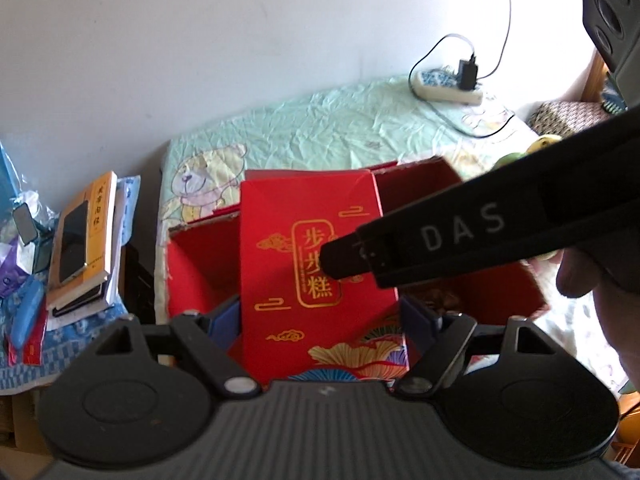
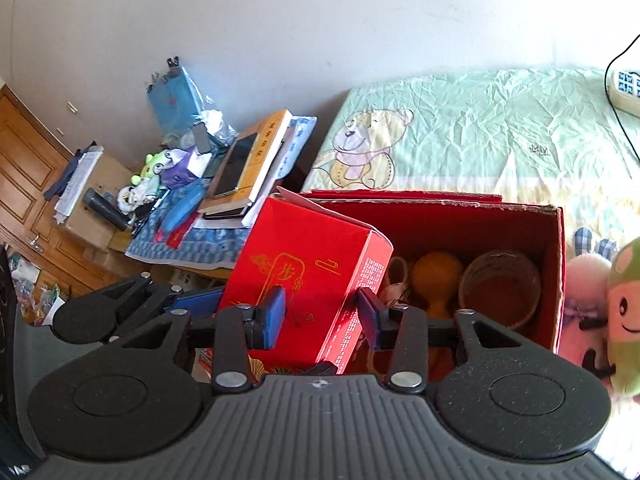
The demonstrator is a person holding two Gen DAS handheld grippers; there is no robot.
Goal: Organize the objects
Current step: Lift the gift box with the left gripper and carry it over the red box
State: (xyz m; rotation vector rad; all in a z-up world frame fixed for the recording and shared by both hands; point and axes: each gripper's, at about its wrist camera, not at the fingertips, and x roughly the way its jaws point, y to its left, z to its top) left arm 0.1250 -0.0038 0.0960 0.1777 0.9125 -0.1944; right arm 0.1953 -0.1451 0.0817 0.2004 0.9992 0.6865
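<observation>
A red gift carton [image 1: 316, 264] with gold Chinese lettering stands tilted at the left end of a large open red box [image 1: 188, 264] on the bed. My left gripper [image 1: 322, 316] is shut on the carton, its blue pads at both sides. In the right wrist view the carton [image 2: 304, 276] leans over the big box [image 2: 480, 220], which holds a glass jar [image 2: 500, 284], an orange round object [image 2: 438, 276] and a small mug. My right gripper [image 2: 322, 316] is at the carton, its blue pads on either side, and seems closed on it. The right gripper's arm [image 1: 460, 236] crosses the left wrist view.
A bear-print green sheet [image 2: 460, 132] covers the bed. A power strip [image 1: 448, 88] with charger lies at the back right. A bedside stand on the left holds books and a phone [image 2: 248, 164] amid clutter. Plush toys [image 2: 600, 312] sit right of the big box.
</observation>
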